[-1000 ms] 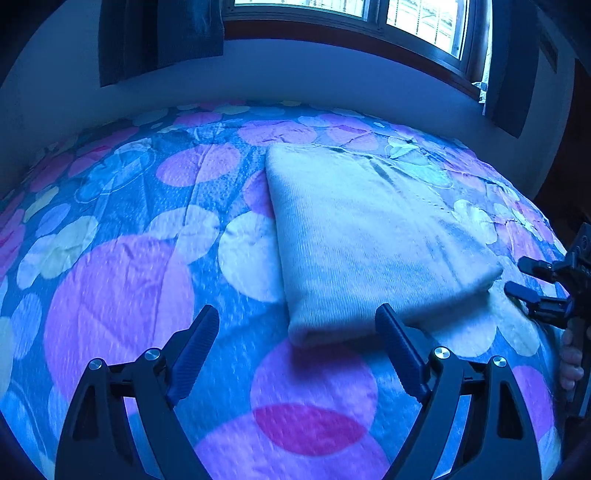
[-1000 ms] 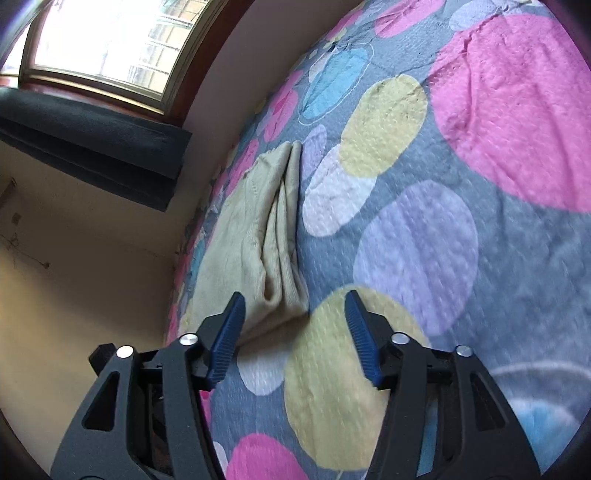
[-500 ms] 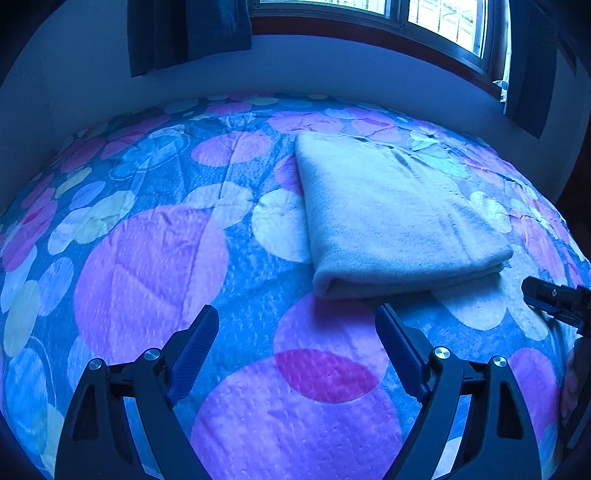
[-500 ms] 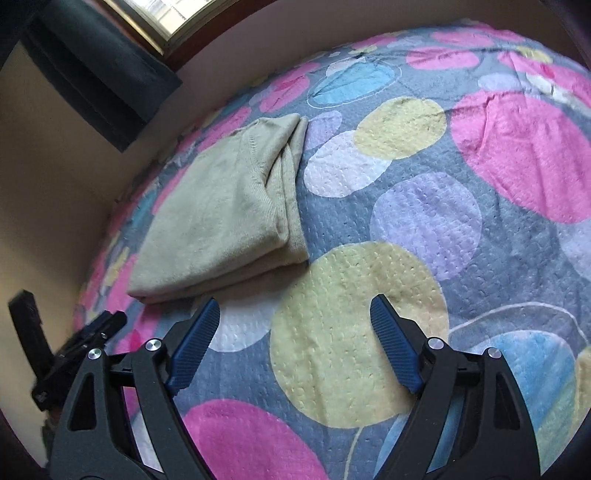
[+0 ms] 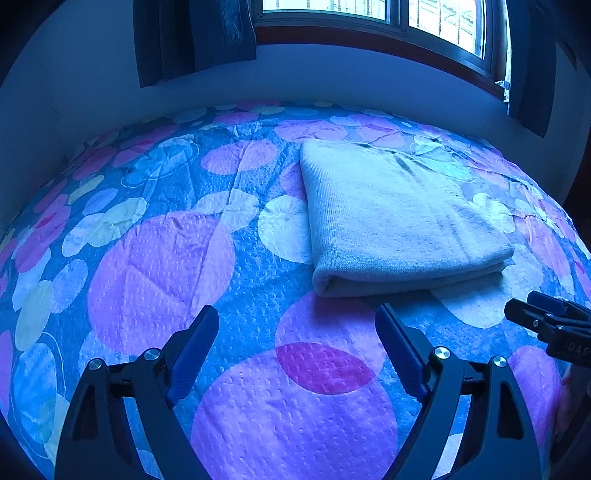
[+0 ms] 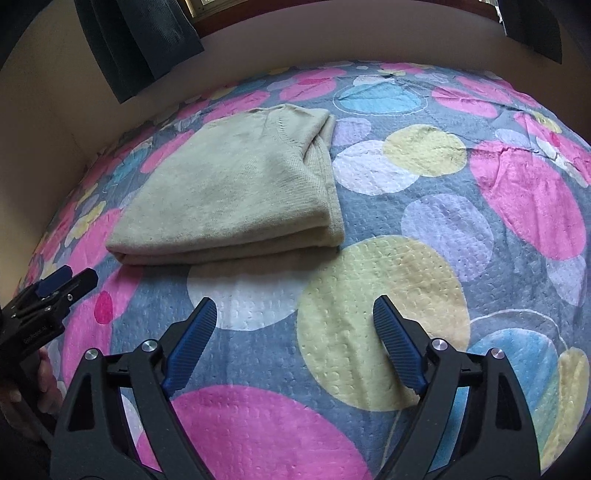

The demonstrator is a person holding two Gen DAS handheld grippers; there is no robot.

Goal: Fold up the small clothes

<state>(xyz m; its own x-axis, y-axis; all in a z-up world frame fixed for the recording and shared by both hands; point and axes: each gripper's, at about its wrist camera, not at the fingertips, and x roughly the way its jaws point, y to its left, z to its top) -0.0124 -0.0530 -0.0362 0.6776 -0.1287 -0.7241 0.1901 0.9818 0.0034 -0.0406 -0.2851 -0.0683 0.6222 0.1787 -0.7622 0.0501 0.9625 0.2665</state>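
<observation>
1. The sweater lies folded into a tidy rectangle on the bedspread, towards the far side of the bed under the window, left of centre in the right wrist view.
2. Its near edge is a rounded fold with several layers stacked. The right edge shows doubled ribbed layers, with the collar area at the far right corner.
3. The left gripper stands wide open with nothing between its pads, hovering over bare bedspread just short of the sweater's near left corner.
4. The right gripper is also spread wide, its jaws opening the last bit, and empty. It sits near the sweater's near right corner but apart from it.
5. Handling, as I judge it: a fine knit, soft and limp, light, with no stiffness of its own. It will sag and spill open if lifted from one point. It looks grippy rather than slippery, and not fragile, though ribbed pads could snag loose yarn.
6. Where to hold: pinch through all the layers at the two near corners, one gripper each, so the stack moves as one. Catching only the top layer would peel the fold apart.
7. The fold looks complete. Little seems left beyond a further halving or moving it aside.
</observation>
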